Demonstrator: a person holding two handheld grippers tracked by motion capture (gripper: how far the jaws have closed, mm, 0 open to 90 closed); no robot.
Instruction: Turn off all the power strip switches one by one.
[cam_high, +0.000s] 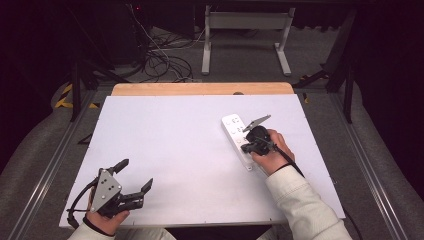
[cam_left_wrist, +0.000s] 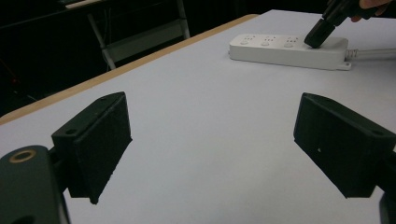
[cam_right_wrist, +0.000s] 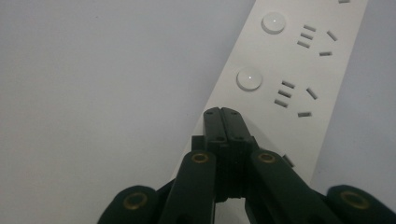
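Lying flat, white power strip (cam_high: 238, 136)

White table (cam_high: 165, 150) — white power strip (cam_high: 233, 127) lying flat, right half.

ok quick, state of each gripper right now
left gripper: open, holding nothing
right gripper: shut, nothing between its jaws, tips on the power strip
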